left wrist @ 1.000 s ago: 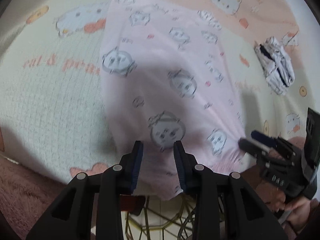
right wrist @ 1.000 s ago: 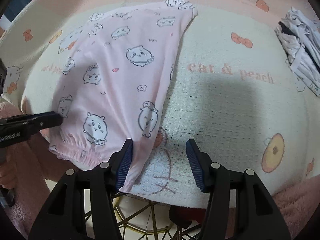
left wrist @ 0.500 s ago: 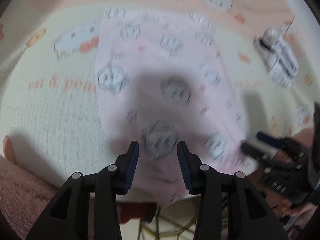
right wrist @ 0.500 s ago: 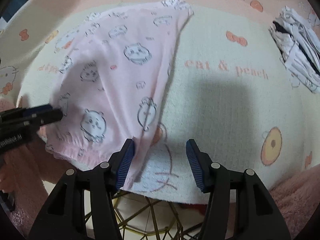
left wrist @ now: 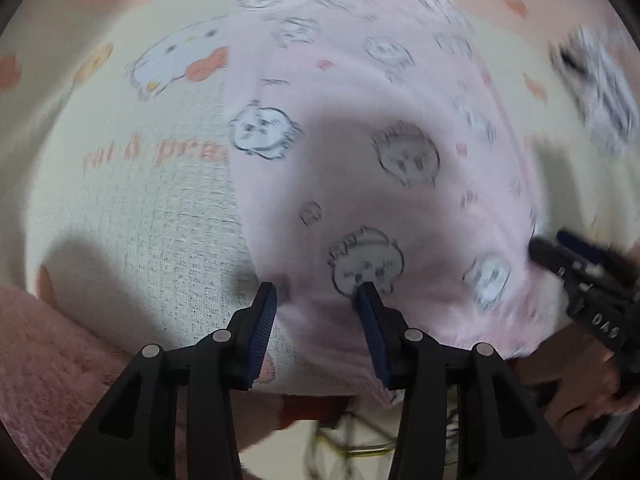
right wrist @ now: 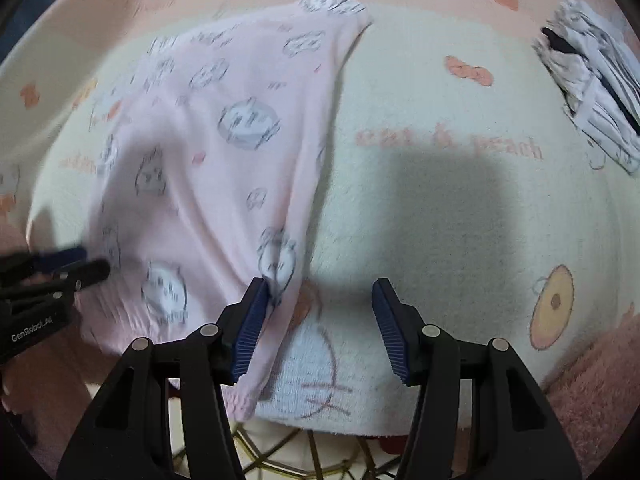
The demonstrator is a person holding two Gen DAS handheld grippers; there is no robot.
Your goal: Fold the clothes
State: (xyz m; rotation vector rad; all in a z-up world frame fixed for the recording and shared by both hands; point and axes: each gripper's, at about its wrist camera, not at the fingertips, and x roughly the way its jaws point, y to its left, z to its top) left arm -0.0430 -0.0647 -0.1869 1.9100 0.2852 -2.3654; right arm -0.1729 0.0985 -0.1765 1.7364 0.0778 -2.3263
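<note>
A pink garment [left wrist: 360,168] printed with cartoon faces lies spread on a cream and pink blanket, its near hem hanging over the table's front edge. It also shows in the right wrist view [right wrist: 224,168]. My left gripper [left wrist: 316,292] is open over the hem near its left corner; nothing is between the pads. My right gripper [right wrist: 318,288] is open at the hem's right edge, its left pad touching the cloth. Each gripper shows in the other's view: the right one [left wrist: 580,268], the left one [right wrist: 52,276].
A folded white and black striped garment [right wrist: 592,92] lies at the far right of the blanket; it also shows in the left wrist view [left wrist: 600,92]. A fluffy pink cover [left wrist: 60,356] lies at the near edge. A gold wire frame [right wrist: 304,456] stands below the table.
The left gripper has opened wider and moved left along the hem. The right gripper has moved in closer, so its left pad now meets the cloth's edge.
</note>
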